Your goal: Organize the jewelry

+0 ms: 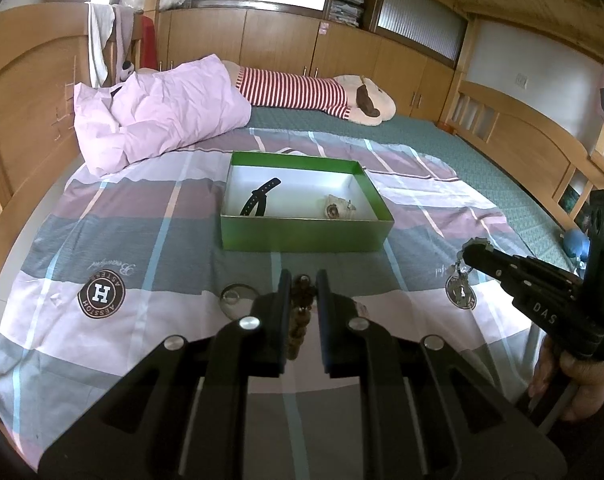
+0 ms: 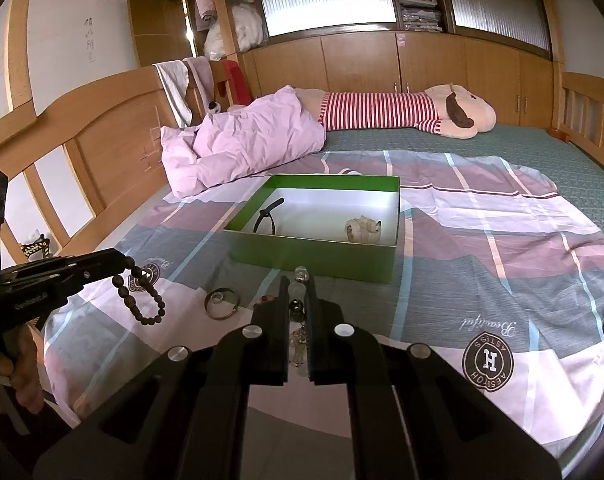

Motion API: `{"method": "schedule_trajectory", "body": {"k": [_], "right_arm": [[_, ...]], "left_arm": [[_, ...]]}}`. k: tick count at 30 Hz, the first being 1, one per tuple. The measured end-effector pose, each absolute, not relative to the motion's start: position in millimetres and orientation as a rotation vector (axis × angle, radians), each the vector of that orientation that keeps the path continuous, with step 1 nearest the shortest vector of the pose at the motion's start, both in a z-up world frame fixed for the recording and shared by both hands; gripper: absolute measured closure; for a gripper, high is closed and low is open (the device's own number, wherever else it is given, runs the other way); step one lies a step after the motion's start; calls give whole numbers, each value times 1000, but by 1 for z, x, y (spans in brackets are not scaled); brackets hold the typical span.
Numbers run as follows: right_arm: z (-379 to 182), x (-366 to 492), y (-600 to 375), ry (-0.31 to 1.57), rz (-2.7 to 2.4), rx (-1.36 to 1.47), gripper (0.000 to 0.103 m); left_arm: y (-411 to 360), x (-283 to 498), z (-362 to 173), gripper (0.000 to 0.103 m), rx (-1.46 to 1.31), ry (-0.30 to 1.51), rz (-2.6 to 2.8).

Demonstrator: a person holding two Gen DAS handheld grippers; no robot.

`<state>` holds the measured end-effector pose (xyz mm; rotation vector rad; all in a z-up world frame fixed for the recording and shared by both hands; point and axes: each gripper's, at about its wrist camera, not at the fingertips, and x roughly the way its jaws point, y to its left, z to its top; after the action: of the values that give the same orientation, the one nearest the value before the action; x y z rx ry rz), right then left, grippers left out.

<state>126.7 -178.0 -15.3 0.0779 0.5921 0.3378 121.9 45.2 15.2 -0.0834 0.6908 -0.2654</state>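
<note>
My left gripper (image 1: 303,276) is shut on a dark wooden bead bracelet (image 1: 300,312), which hangs in a loop in the right wrist view (image 2: 142,300). My right gripper (image 2: 298,280) is shut on a clear crystal and silver chain piece (image 2: 298,292), which dangles from its tip in the left wrist view (image 1: 461,272). Both grippers hover over the bedspread just in front of an open green box (image 1: 302,236) (image 2: 313,258). Inside the box lie a black strap (image 1: 260,196) and a beige bundle of jewelry (image 1: 335,208).
A metal bangle (image 2: 222,303) and a small reddish piece (image 2: 268,299) lie on the checked bedspread near the grippers. Behind the box are a pink pillow (image 1: 154,112) and a striped plush toy (image 1: 321,92). A wooden headboard (image 2: 102,148) stands on the left.
</note>
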Motion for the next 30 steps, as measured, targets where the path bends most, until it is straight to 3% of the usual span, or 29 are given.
{"method": "schedule_trajectory", "body": {"k": [18,30], "right_arm": [[-10,141,-176,576,326,70,96],[-16,270,-170,615,326,148,96]], "left_arm": [[42,128,14,90,-83,693,-263],[26,273,10,90,-66,728,-265]]}}
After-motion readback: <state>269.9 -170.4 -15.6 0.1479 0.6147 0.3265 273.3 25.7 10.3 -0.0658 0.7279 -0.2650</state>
